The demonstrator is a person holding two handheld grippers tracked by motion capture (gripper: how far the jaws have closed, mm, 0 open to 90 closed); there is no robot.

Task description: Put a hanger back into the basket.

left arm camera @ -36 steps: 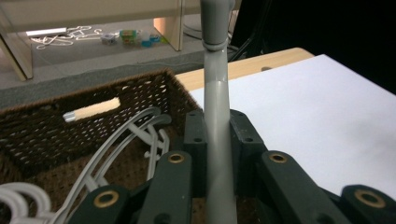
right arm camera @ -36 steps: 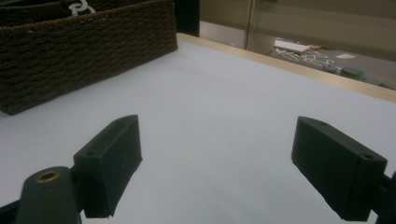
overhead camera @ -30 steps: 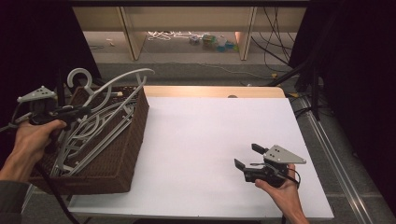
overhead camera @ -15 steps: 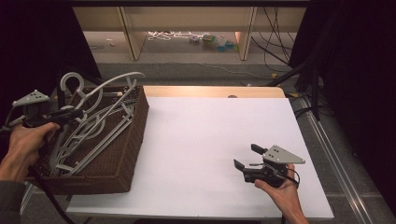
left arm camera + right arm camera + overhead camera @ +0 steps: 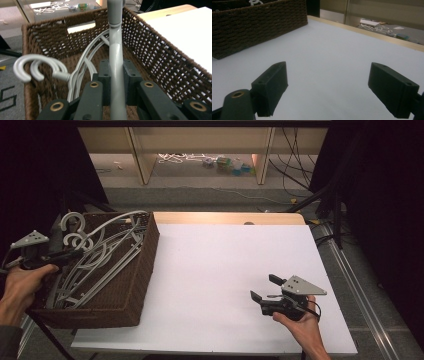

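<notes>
Left gripper (image 5: pixel 116 82) clamped on a grey plastic coat hanger (image 5: pixel 115 50), held over the brown woven wicker basket (image 5: pixel 135 285) at table's left edge. Right gripper (image 5: pixel 329 87) jaws apart, nothing between, above white tabletop (image 5: pixel 225 270).

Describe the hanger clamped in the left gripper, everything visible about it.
The clamped hanger is pale grey, smooth and looks like plastic, with a rounded bar that shows a ring-like joint near the top of the left gripper view. The left gripper is shut on this bar, both pads pressing its sides. The bar runs away from the jaws over the brown woven basket at the table's left side, above other grey hangers piled inside. Its hook cannot be told apart from the two hooks showing near the basket's wall.
</notes>
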